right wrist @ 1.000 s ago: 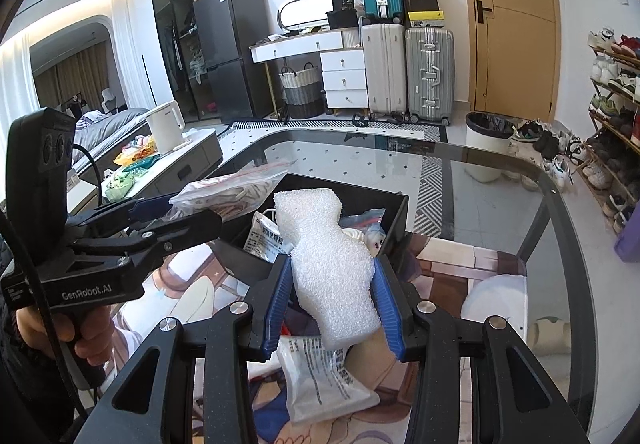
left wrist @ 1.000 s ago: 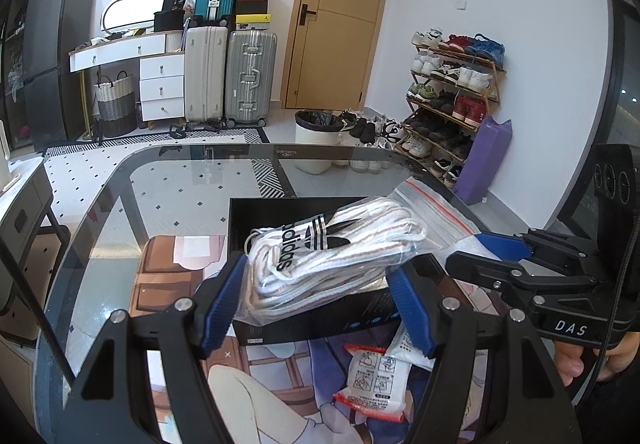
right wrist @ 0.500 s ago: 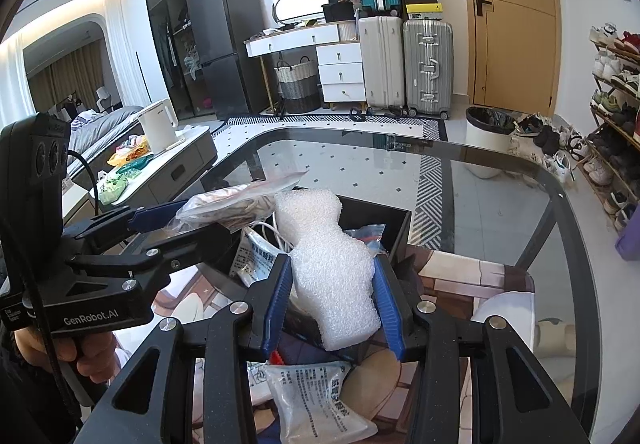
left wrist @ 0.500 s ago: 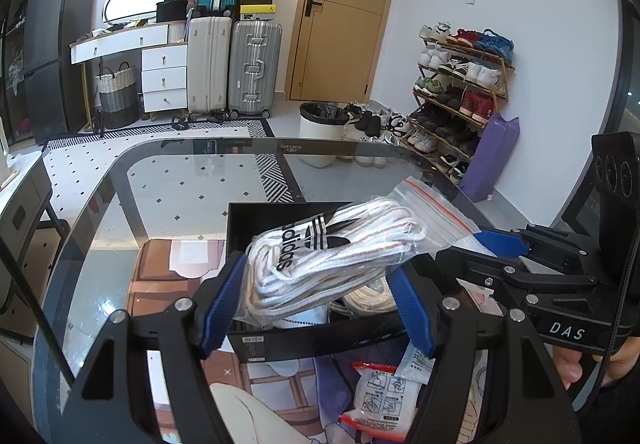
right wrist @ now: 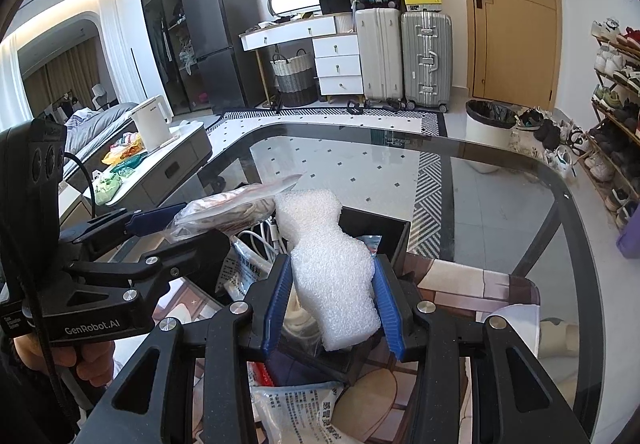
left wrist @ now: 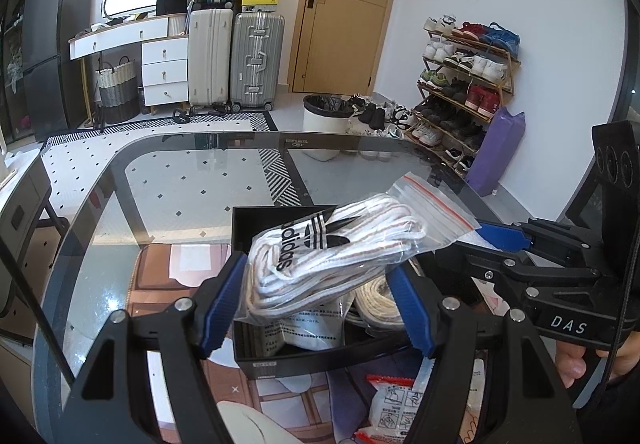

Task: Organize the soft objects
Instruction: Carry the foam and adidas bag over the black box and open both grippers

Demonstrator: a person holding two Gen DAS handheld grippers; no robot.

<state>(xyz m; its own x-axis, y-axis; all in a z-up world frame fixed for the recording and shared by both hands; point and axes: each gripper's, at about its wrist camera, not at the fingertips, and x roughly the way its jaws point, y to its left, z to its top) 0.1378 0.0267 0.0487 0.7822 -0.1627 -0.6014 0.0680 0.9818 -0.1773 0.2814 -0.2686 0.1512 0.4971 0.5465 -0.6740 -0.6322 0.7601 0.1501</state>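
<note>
My left gripper [left wrist: 316, 304] is shut on a clear zip bag of white Adidas laces [left wrist: 340, 252] and holds it above the open black box [left wrist: 256, 220]. My right gripper [right wrist: 332, 308] is shut on a white foam wrap piece [right wrist: 328, 264], also above the black box [right wrist: 384, 228]. The box holds white packets and a coiled white cable [left wrist: 376, 300]. In the right wrist view the left gripper [right wrist: 160, 220] shows with the lace bag [right wrist: 232, 204]. In the left wrist view the right gripper's blue pads [left wrist: 504, 236] show at the right.
The box sits on a glass table [left wrist: 180, 184] over a printed mat [left wrist: 160, 276]. White packets [left wrist: 396, 412] lie in front of the box, one also in the right wrist view [right wrist: 300, 408]. Suitcases [left wrist: 232, 56], a bin [left wrist: 324, 120] and a shoe rack [left wrist: 464, 84] stand behind.
Both grippers have moved forward with their loads, from in front of the box to above its opening. Both stay shut on what they hold.
</note>
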